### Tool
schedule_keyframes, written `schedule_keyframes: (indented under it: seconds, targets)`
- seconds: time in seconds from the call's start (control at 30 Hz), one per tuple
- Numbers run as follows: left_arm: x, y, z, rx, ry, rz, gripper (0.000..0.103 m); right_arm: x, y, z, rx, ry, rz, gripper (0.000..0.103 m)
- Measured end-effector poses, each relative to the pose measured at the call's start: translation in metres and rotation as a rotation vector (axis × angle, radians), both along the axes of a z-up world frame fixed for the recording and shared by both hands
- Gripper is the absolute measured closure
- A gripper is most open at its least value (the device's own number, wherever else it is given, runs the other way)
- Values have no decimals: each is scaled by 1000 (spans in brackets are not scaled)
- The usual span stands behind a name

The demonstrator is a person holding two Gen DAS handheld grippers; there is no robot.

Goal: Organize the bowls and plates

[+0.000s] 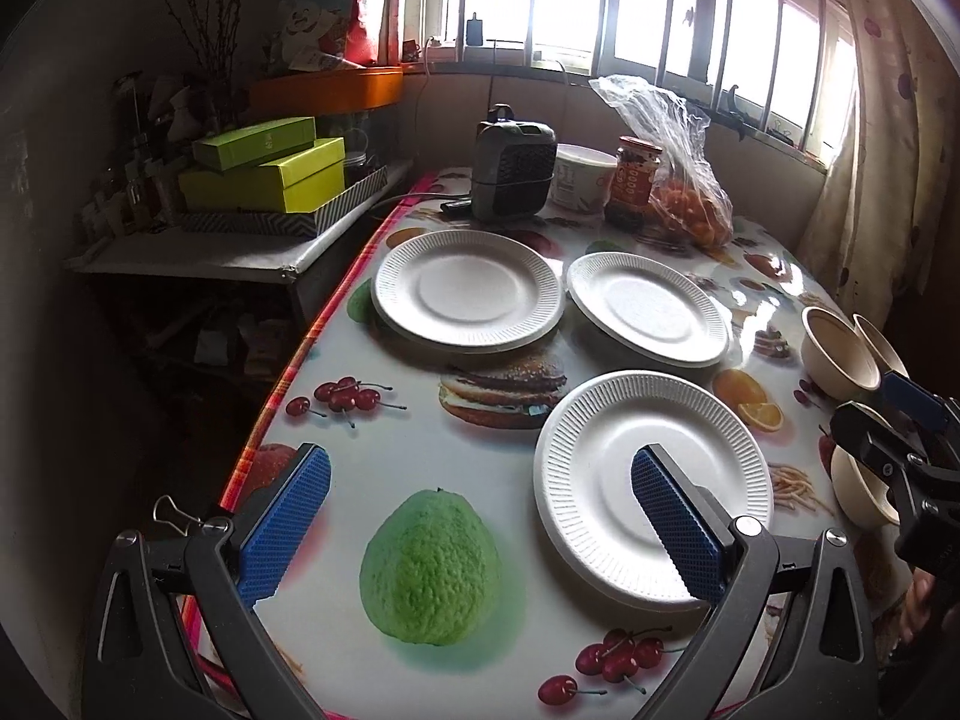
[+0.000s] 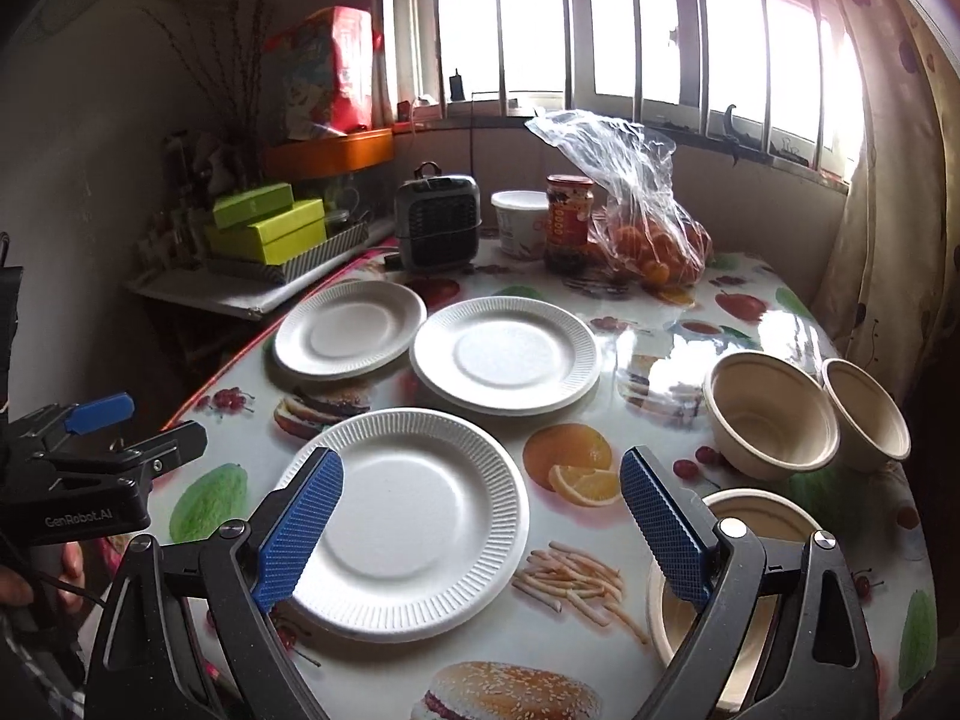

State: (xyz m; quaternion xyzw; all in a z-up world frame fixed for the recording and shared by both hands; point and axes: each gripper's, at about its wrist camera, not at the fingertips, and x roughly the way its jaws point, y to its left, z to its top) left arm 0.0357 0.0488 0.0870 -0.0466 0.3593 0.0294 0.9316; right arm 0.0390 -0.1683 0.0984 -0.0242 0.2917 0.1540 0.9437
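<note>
Three white paper plates [image 2: 408, 519] lie apart on the tabletop [image 2: 750, 324] (its cloth printed with fruit and burgers): one by the near edge, two further in toward the left edge. Three beige bowls [image 2: 771, 414] sit along the right edge, two side by side, one nearer. The left hand-held gripper [image 1: 480, 516] and the right hand-held gripper [image 2: 480, 519] both hover spread wide, empty, over the near plate.

1. left gripper [image 1: 480, 531] wide open, blue pads [image 1: 285, 519] apart, holding nothing, hovering near the table's front left edge.
2. right gripper [image 2: 480, 531] wide open, empty, hovering over the table's front edge.
3. fingers [image 2: 36, 576] grip the left handle.
</note>
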Motion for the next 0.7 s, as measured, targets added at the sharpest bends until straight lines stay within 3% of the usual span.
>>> schedule_keyframes:
  seconds: [0.53, 0.7]
  targets:
    - [68, 52, 20, -63, 15, 54, 10, 93, 43, 33, -13, 38, 147, 20]
    - [91, 70, 18, -98, 46, 66, 20, 126, 62, 37, -41, 41, 219, 25]
